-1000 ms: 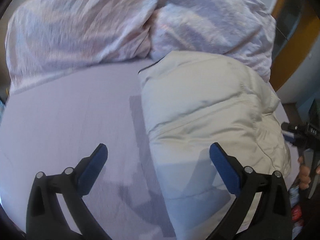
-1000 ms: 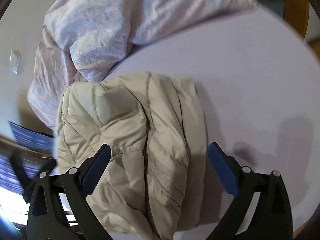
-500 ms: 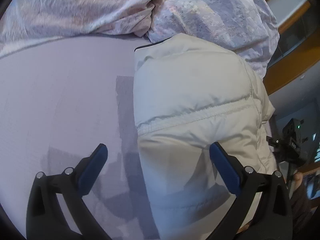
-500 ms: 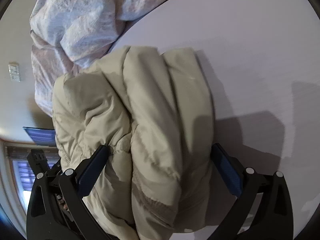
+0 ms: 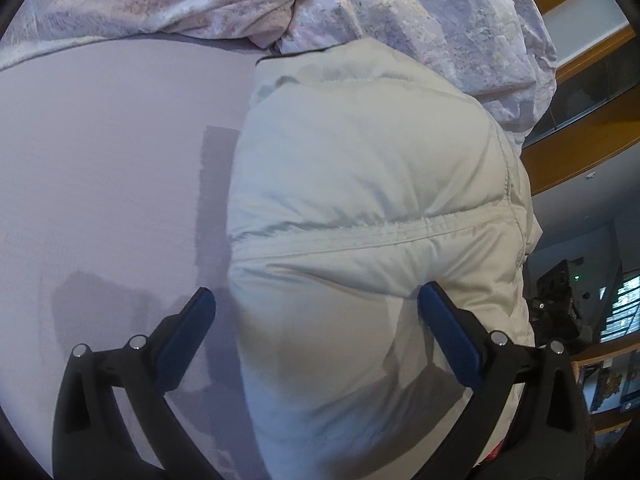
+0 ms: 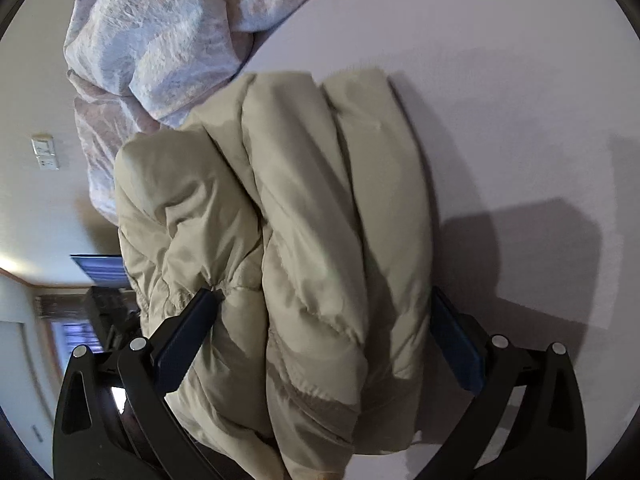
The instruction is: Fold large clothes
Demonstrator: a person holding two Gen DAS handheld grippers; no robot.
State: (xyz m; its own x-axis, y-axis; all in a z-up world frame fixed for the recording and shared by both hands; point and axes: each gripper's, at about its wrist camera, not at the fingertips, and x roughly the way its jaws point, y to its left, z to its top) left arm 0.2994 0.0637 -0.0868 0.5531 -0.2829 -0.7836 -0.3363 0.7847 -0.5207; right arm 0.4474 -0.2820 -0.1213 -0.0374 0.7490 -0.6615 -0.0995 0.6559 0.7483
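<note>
A beige puffer jacket [image 5: 360,208] lies folded into a thick bundle on the lilac bed sheet [image 5: 100,160]. My left gripper [image 5: 316,312] is open, its blue pads astride the bundle's near end, the right pad pressing into the fabric. In the right wrist view the same jacket [image 6: 304,220] shows as stacked puffy folds. My right gripper [image 6: 320,312] is open wide around the bundle, the left pad touching a gathered seam, the right pad at the bundle's side.
A crumpled lilac patterned duvet [image 5: 280,4] lies heaped behind the jacket, touching its far edge; it also shows in the right wrist view [image 6: 168,32]. The bed edge is beside the jacket, with wooden trim [image 5: 580,140] and room furniture beyond. Bare sheet [image 6: 500,100] stretches to the side.
Both grippers have moved in closer to the folded jacket, which now fills the space between their open pads. The jacket bundle looks more compact.
</note>
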